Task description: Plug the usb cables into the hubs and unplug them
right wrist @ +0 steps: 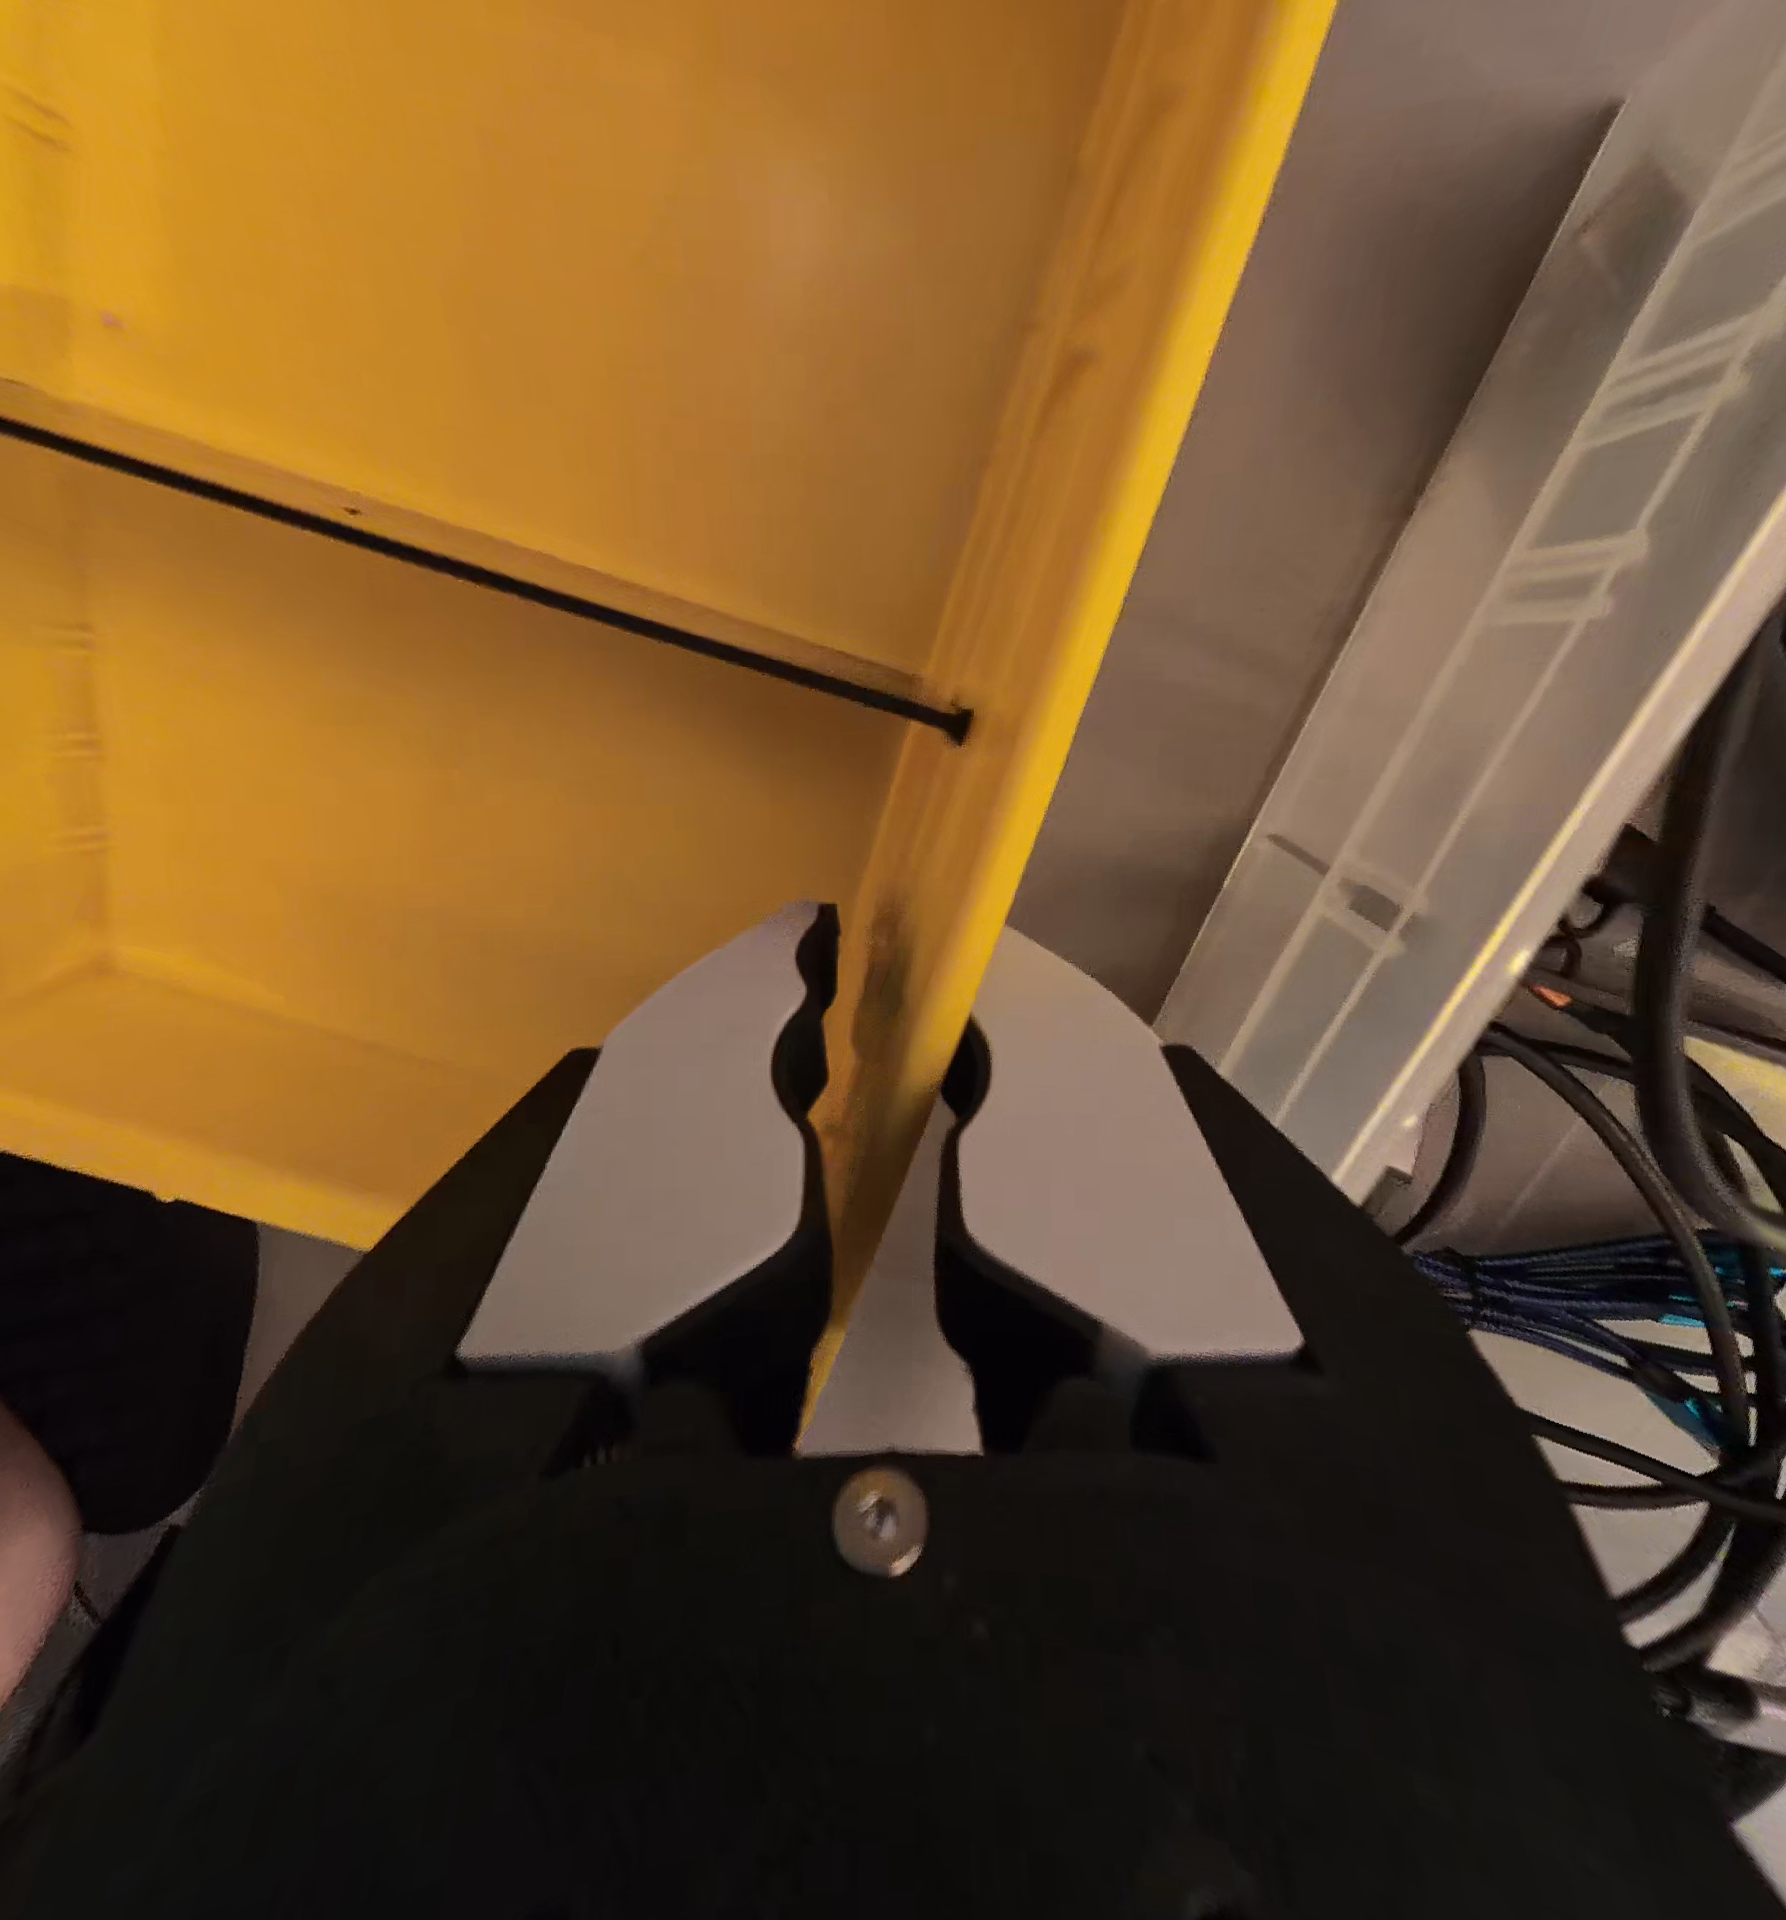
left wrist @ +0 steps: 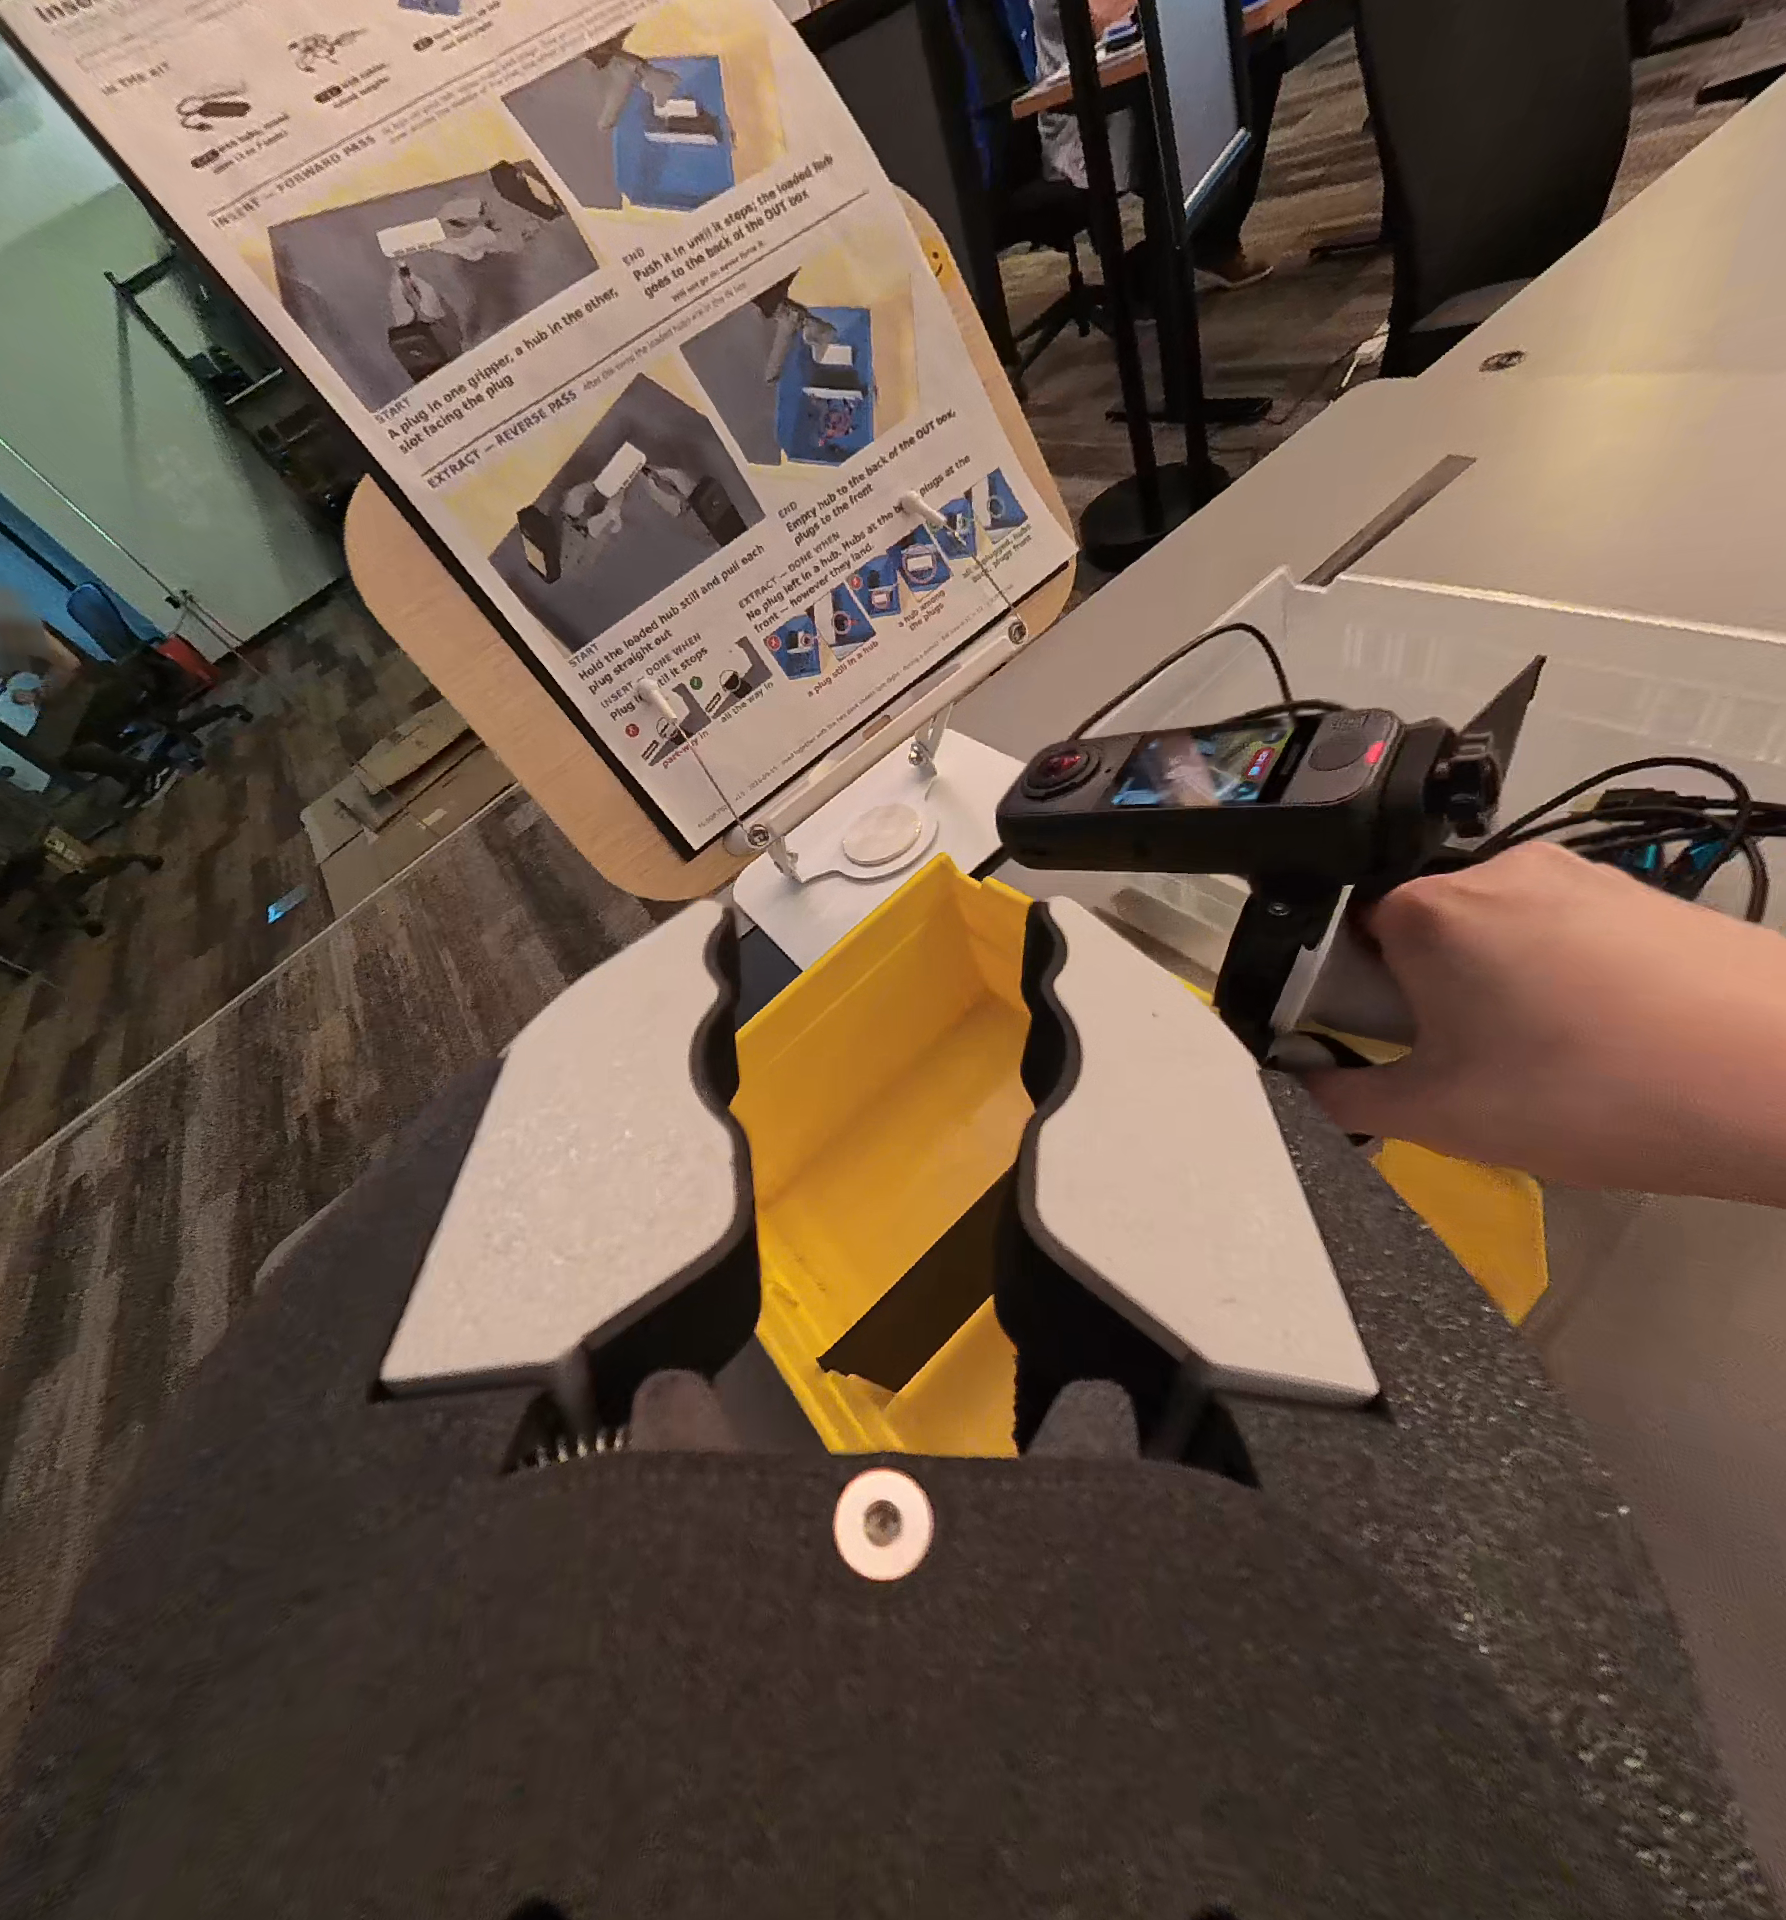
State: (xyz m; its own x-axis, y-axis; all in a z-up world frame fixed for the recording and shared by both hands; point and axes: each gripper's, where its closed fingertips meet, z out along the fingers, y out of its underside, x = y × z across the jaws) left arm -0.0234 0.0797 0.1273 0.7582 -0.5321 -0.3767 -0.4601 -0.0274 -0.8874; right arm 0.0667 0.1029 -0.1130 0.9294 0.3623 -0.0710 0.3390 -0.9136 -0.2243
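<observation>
- The left gripper (left wrist: 878,1049) hangs above a yellow bin (left wrist: 868,1122), its two grey fingers spread wide with nothing between them.
- Through that gap the bin's floor shows, with a dark rectangular patch lying on it; I cannot tell what the patch is.
- The right gripper (right wrist: 894,997) has closed onto the yellow bin's side wall (right wrist: 982,727): one finger sits inside the bin, the other outside, and the thin wall runs up between them.
- A thin black line (right wrist: 453,566) crosses the bin's inside from the left to that gripped wall.
- In the left wrist view a hand (left wrist: 1554,1029) holds the right gripper's handle at the bin's right edge, and a black camera (left wrist: 1201,790) sits on top of that handle.
- The usb cables (right wrist: 1699,1299) lie in a loose black tangle with blue strands, to the right of the bin, inside a clear plastic container (right wrist: 1554,582).
- No cable is held by either gripper.
- Behind the bin, an instruction sheet (left wrist: 598,416) with photos stands propped on a wooden board (left wrist: 432,623).
- The bin and container rest on a pale table (left wrist: 1647,343); carpet floor (left wrist: 193,1091) lies to the left.
</observation>
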